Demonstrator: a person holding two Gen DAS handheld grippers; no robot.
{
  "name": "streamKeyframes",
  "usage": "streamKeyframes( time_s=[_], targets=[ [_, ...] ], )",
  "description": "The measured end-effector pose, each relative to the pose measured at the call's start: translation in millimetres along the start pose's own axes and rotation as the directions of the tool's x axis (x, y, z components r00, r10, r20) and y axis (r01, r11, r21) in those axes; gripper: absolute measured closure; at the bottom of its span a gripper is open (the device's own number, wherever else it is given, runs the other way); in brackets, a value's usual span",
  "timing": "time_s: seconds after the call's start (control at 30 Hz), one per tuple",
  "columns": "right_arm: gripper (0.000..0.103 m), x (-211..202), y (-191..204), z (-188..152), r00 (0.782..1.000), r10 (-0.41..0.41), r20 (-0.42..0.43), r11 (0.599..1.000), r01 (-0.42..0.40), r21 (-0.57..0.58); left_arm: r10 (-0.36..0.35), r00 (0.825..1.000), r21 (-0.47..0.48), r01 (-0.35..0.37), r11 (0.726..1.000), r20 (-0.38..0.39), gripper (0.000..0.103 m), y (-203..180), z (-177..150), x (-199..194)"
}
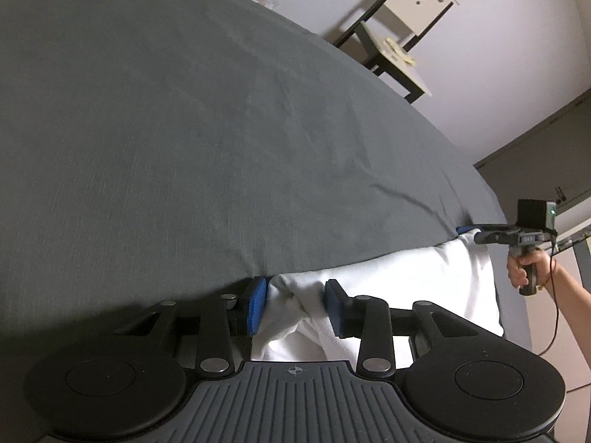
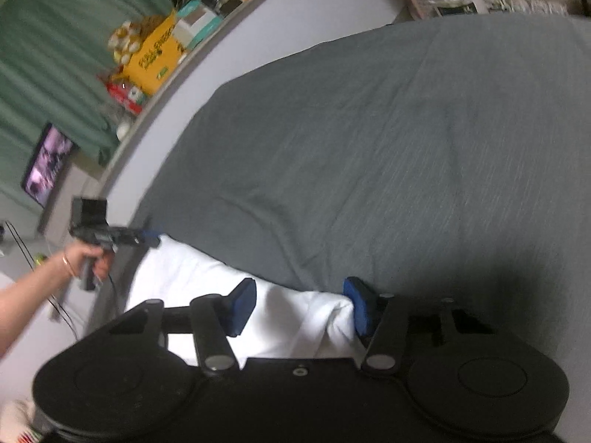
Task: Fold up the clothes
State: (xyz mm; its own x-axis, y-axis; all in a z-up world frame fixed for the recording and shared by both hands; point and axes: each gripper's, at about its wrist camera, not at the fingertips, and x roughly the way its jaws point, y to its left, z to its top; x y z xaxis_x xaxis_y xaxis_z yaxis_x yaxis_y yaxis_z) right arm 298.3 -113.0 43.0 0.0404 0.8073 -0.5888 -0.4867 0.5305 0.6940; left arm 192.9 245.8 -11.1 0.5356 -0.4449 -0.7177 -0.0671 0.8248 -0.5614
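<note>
A white garment point(image 1: 399, 280) lies along the near edge of a grey bedsheet point(image 1: 207, 140). My left gripper point(image 1: 295, 304) has its blue pads point(image 1: 255, 304) either side of a bunched corner of the garment, jaws partly apart with cloth between them. My right gripper point(image 2: 299, 306) straddles the other corner of the garment point(image 2: 291, 317), jaws wider apart, cloth between the blue pads point(image 2: 242, 306). Each gripper also shows in the other's view: the right one point(image 1: 476, 234) at the garment's far corner, the left one point(image 2: 147, 238) likewise.
The grey sheet point(image 2: 388, 155) covers the whole bed ahead. A black-framed side table with a white box point(image 1: 399, 33) stands beyond the bed. A shelf with boxes point(image 2: 155, 59) and a lit screen point(image 2: 46, 166) line the wall on the left.
</note>
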Motion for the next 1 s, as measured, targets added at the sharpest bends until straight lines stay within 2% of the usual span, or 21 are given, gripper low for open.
streamKeyframes(
  time_s=[0.03,0.13,0.17,0.2,0.27,0.4,0.47,0.53,0.67,0.83,0.9,1.0],
  targets=[
    [0.057,3,-1,0,1.000,0.029,-0.007,0.999,-0.029,0.014,-0.005,1.000,0.005,0.005,1.000,0.001,0.080,0,-2,1],
    [0.066,8,1,-5,0.999,0.045,-0.012,0.999,-0.045,0.013,-0.004,1.000,0.045,0.003,0.999,0.008,0.087,-3,-7,0],
    [0.079,8,1,-6,0.999,0.047,-0.019,0.999,-0.046,0.024,0.006,1.000,0.066,-0.007,0.998,0.015,0.089,-4,-8,-3],
    [0.082,8,2,-10,0.999,0.031,-0.044,0.999,-0.030,0.015,0.021,1.000,0.090,-0.024,0.996,0.023,0.089,-8,-9,-6],
    [0.082,7,7,-12,0.999,-0.002,-0.049,1.000,0.001,-0.023,0.054,0.998,0.138,-0.059,0.989,0.042,0.090,-16,-12,-10],
    [0.079,5,16,-10,0.997,-0.063,-0.042,0.997,0.061,-0.044,0.093,0.992,0.177,-0.107,0.978,0.082,0.091,-23,-19,-20],
    [0.082,10,25,-9,0.996,-0.087,-0.032,0.995,0.085,-0.056,0.125,0.986,0.191,-0.145,0.971,0.110,0.092,-28,-22,-24],
    [0.088,13,40,-9,0.988,-0.155,0.001,0.978,0.153,-0.144,0.142,0.979,0.201,-0.170,0.965,0.146,0.092,-32,-18,-31],
    [0.091,2,64,-8,0.978,-0.184,0.093,0.950,0.202,-0.239,0.168,0.961,0.217,-0.216,0.952,0.220,0.093,-40,-9,-46],
    [0.092,-14,91,5,0.948,-0.247,0.201,0.908,0.299,-0.294,0.197,0.930,0.232,-0.275,0.933,0.311,0.095,-50,3,-65],
    [0.092,-20,99,14,0.931,-0.254,0.261,0.902,0.325,-0.283,0.207,0.915,0.237,-0.299,0.924,0.347,0.095,-54,8,-72],
    [0.092,-23,97,25,0.890,-0.300,0.344,0.895,0.387,-0.222,0.222,0.887,0.200,-0.323,0.925,0.406,0.095,-52,21,-80]
  ],
)
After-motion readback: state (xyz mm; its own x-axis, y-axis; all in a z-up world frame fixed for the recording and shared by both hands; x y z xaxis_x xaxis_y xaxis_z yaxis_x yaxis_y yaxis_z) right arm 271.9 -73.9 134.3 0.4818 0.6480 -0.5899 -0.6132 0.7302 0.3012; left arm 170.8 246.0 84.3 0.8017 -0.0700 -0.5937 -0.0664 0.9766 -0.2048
